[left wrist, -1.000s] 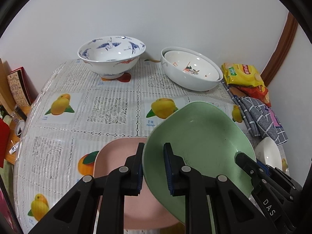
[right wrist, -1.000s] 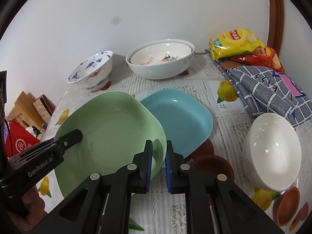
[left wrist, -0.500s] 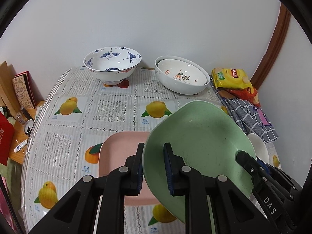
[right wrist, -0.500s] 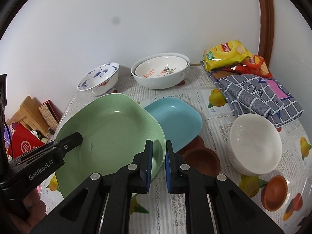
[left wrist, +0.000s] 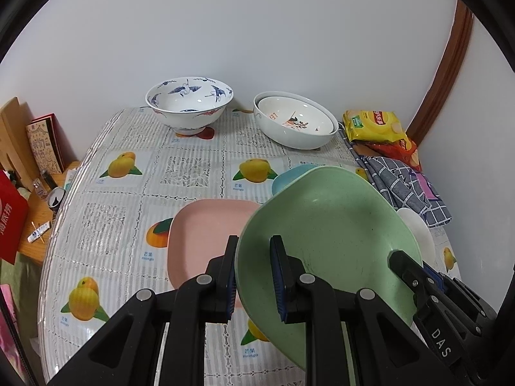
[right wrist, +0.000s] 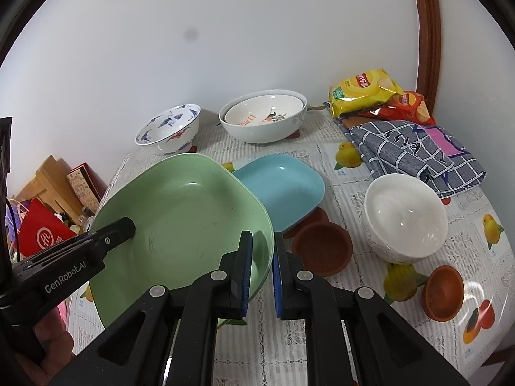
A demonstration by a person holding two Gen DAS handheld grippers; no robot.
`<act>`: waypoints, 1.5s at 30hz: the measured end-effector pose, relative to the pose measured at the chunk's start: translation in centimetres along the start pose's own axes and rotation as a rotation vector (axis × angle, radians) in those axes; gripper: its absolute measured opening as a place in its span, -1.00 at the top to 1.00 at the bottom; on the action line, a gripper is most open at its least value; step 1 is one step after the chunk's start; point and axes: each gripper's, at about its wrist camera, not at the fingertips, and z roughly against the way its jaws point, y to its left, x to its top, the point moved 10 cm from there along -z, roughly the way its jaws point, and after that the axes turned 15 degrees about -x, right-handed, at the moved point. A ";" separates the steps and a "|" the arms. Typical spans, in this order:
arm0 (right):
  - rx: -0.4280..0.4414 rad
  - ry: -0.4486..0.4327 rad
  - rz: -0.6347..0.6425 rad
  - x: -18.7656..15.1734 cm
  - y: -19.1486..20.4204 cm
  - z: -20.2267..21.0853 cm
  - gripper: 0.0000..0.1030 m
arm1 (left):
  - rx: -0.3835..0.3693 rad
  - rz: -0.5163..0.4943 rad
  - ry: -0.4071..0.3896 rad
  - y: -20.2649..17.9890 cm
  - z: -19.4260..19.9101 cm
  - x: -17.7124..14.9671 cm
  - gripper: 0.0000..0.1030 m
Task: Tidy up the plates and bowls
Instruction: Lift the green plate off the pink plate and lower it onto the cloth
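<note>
Lifted higher off the table, green plate (left wrist: 338,225) is clamped between left gripper (left wrist: 254,276) and right gripper (right wrist: 262,270).

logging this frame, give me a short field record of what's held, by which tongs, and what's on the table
held: green plate, tilted, off the table
left tongs: shut on its rim
right tongs: shut on the opposite rim
under it: pink plate, blue plate
bowls: crane bowl, nested white bowls, plain white bowl
other: chip bags, checked cloth

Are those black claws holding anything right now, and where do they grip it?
Yes: both hold the green plate by its rim, the left claw on one edge, the right claw on the opposite edge.
</note>
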 end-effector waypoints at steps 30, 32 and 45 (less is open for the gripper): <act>0.059 0.050 0.095 -1.0 5.2 -3.0 0.78 | 0.063 0.113 0.026 6.3 -0.7 -1.6 0.65; 0.064 0.062 0.105 -1.3 5.7 -3.6 0.78 | 0.073 0.124 0.035 7.1 -1.1 -1.9 0.65; 0.086 0.137 0.154 -3.6 8.2 -6.7 0.78 | 0.104 0.184 0.084 10.4 -2.8 -4.3 0.65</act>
